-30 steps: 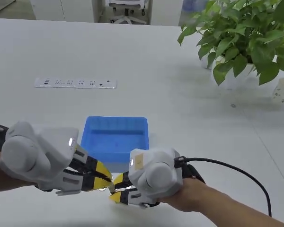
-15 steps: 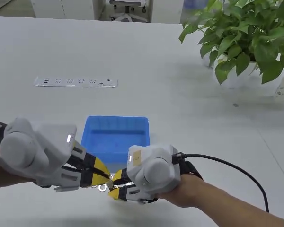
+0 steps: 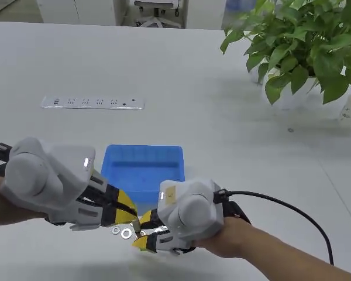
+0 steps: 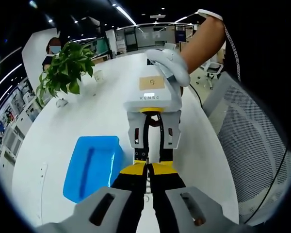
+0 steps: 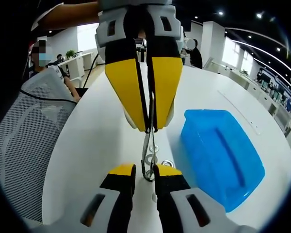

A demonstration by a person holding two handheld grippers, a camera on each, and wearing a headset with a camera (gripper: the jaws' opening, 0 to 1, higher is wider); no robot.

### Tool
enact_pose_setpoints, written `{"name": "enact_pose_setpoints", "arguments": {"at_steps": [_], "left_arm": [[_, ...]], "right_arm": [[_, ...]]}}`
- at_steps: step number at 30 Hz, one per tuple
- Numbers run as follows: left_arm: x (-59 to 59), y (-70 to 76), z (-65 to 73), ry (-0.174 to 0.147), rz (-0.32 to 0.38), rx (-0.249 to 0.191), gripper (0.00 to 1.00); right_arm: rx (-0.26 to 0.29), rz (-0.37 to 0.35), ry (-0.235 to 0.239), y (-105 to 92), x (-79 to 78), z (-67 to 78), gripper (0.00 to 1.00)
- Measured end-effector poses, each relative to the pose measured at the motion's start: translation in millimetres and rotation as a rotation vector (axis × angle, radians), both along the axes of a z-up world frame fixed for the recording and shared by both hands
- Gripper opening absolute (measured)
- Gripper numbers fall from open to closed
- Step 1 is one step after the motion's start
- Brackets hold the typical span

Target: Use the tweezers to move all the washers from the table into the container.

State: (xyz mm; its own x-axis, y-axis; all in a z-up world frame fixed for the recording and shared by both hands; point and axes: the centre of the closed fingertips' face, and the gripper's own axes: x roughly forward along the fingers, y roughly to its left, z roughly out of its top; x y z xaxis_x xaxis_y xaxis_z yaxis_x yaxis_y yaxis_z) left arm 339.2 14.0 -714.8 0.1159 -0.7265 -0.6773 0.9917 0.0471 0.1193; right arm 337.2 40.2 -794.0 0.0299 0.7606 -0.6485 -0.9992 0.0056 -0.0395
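White table point(image 3: 222, 134), washers point(image 3: 126, 234) loose just beside the container point(image 3: 141, 167). Left gripper point(image 5: 149, 128) is clamped on the tweezers point(image 5: 145, 145); right gripper point(image 5: 145, 171) sits close round them (pinching? can't tell). Two grips fighting could twist the tips off-target.

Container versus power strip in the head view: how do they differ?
The container is blue, squarish and walled; the power strip is white, long and flat. The container sits nearer the person; the power strip lies farther back. Both rest on the white table.
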Motion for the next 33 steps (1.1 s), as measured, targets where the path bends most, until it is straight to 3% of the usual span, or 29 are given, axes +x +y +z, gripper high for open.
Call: {"name": "enact_pose_setpoints", "arguments": {"at_steps": [18, 33], "left_arm": [[6.0, -1.3, -0.8, 0.047, 0.008, -0.01, 0.06], [5.5, -2.5, -1.6, 0.042, 0.003, -0.005, 0.06]], "right_arm": [[0.015, -0.048, 0.029, -2.8, 4.3, 3.6, 0.15], [-0.005, -0.068, 0.041, -3.3, 6.8, 2.7, 0.1]]}}
